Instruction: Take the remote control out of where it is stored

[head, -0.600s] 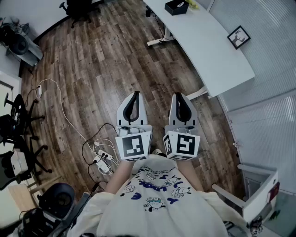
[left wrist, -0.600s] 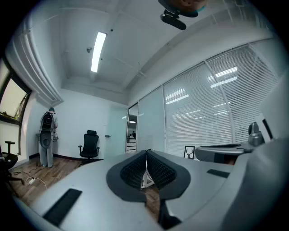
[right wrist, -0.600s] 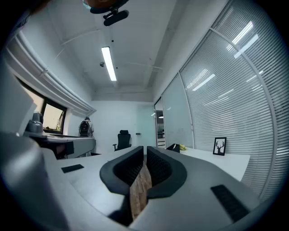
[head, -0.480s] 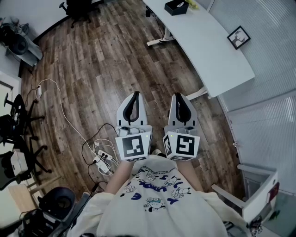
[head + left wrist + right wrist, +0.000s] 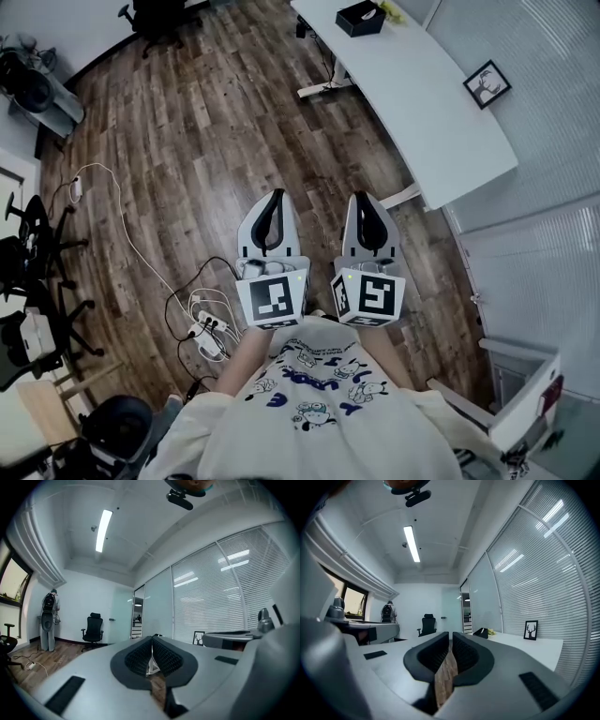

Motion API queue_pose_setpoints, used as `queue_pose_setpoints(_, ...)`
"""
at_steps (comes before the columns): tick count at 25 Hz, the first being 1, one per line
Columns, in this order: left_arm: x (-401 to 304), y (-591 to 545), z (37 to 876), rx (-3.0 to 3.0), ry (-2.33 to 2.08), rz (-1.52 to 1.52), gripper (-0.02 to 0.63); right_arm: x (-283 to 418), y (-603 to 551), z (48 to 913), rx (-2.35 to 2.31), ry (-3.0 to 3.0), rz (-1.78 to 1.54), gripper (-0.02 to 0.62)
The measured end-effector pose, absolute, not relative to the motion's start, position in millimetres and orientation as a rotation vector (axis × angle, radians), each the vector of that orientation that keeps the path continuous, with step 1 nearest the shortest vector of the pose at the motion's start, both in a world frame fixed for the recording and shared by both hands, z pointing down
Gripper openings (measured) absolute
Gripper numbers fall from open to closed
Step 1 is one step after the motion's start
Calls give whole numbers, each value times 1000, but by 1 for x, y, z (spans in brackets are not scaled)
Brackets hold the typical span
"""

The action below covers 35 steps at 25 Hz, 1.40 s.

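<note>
Now, left gripper (image 5: pixel 273 195) (image 5: pixel 151 639): you hold it low in front of your body, pointing fwd over the floor; jaw tips pressed together, nothing btwn them.
Right gripper (image 5: pixel 364 197) (image 5: pixel 450 634): just beside the left one, parallel, same height; jaws closed to a thin slit, nothing held.
Marker cubes: one on each gripper's near end, left cube (image 5: pixel 273 298) and right cube (image 5: pixel 371 295), both close against your white cartoon-print T-shirt (image 5: pixel 319 394).
Remote control: can't tell where it is; no view shows it.
Long white curved table (image 5: pixel 422 103): upper right in head view, well apart from both grippers.
On table: small black open box (image 5: pixel 360 17) at the far end; black-framed deer picture (image 5: pixel 487 83) towards the near end, upright in the right gripper view.
Dark wood-plank floor (image 5: pixel 187 141): directly under both grippers.
White power strip w/ tangled cables (image 5: pixel 208 330): on the floor, left of the left gripper.
Black office chair (image 5: pixel 155 14): by the far wall, well apart from you.
</note>
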<state>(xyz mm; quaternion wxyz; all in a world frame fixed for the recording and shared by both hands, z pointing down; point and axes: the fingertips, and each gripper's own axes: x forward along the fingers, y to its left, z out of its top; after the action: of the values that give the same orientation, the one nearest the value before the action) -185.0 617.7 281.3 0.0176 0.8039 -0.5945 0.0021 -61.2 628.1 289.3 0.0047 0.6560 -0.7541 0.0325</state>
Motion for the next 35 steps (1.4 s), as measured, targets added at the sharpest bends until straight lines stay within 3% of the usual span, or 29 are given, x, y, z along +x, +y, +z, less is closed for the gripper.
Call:
queue_pose_setpoints(19, -243, 503, 289, 2495, -1844, 21, 18, -112, 522, 296, 2071, -2290, 67, 48)
queue_pose_setpoints(35, -227, 376, 296, 2439, -1892, -8, 18, -80, 383, 309, 2091, -2299, 131, 48)
